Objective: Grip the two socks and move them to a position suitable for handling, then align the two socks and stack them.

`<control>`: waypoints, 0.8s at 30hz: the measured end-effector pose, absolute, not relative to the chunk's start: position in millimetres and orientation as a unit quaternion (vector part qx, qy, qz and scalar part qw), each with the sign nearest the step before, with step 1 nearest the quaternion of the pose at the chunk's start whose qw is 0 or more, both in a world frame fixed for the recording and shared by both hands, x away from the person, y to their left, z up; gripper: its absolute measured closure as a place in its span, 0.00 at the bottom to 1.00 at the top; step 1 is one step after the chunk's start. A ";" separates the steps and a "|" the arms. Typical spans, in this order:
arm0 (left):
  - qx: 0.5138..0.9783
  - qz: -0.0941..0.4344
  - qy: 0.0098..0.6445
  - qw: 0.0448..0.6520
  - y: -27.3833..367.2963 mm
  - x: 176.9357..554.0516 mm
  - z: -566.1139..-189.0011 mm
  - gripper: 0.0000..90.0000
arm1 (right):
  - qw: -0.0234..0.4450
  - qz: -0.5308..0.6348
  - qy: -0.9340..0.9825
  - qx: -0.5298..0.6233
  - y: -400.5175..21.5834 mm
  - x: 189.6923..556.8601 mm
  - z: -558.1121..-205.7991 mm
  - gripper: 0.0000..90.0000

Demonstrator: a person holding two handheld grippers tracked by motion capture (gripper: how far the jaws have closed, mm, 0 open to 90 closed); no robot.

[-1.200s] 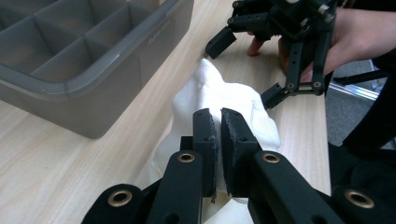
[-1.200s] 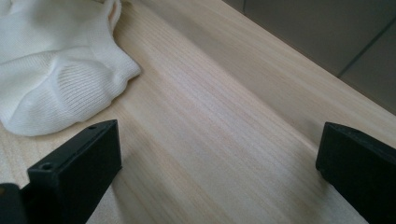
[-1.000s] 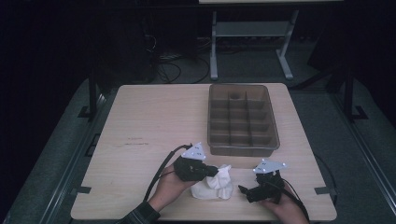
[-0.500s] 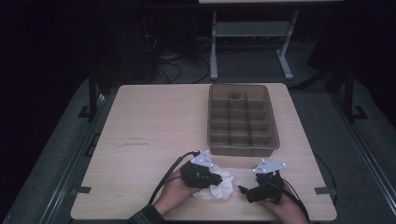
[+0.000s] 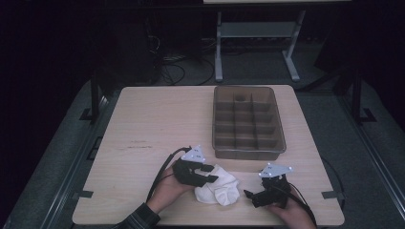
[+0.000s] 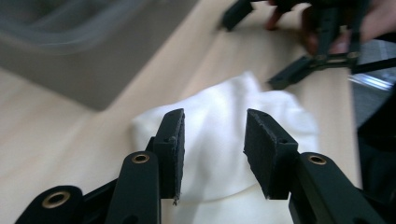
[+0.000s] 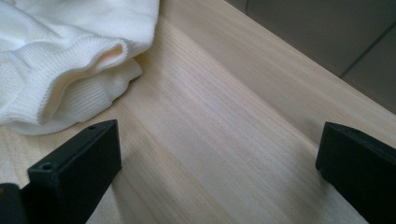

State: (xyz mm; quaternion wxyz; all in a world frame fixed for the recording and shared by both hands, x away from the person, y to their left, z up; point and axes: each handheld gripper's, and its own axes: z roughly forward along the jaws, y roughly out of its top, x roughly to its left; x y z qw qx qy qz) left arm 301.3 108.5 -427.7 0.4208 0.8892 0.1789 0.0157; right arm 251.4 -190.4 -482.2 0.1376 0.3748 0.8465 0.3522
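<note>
Left gripper view: my left gripper [image 6: 212, 154] has just been opening, jaws half apart, the white cloth [image 6: 219, 140] lying loose between the fingers [image 6: 170, 149], not pinched. Right gripper [image 7: 219, 158] gapes wide over bare table [image 7: 224, 140], cloth just off its left finger, probably waiting to regrip.

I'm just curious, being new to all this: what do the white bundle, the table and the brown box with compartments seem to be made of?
The white bundle looks like soft knitted fabric, maybe cotton: fine ribbed stitches and a rolled hem show, matte. The table looks like pale wood or wood-look laminate, with straight grain lines and a smooth, faint sheen. The brown box seems to be translucent tinted plastic, its thin dividers showing through.
</note>
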 end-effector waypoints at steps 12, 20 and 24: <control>0.883 0.019 0.213 0.419 113.6 332.7 -439.4 0.64 | 0.141 0.350 0.846 0.377 -191.6 249.1 -482.2 0.00; 0.891 0.008 0.204 0.405 98.1 332.5 -449.4 0.66 | 0.142 0.349 0.843 0.383 -193.5 245.7 -482.2 0.00; 0.896 0.009 0.202 0.396 95.4 330.6 -451.8 0.69 | 0.120 0.338 0.851 0.384 -193.5 243.3 -473.5 0.17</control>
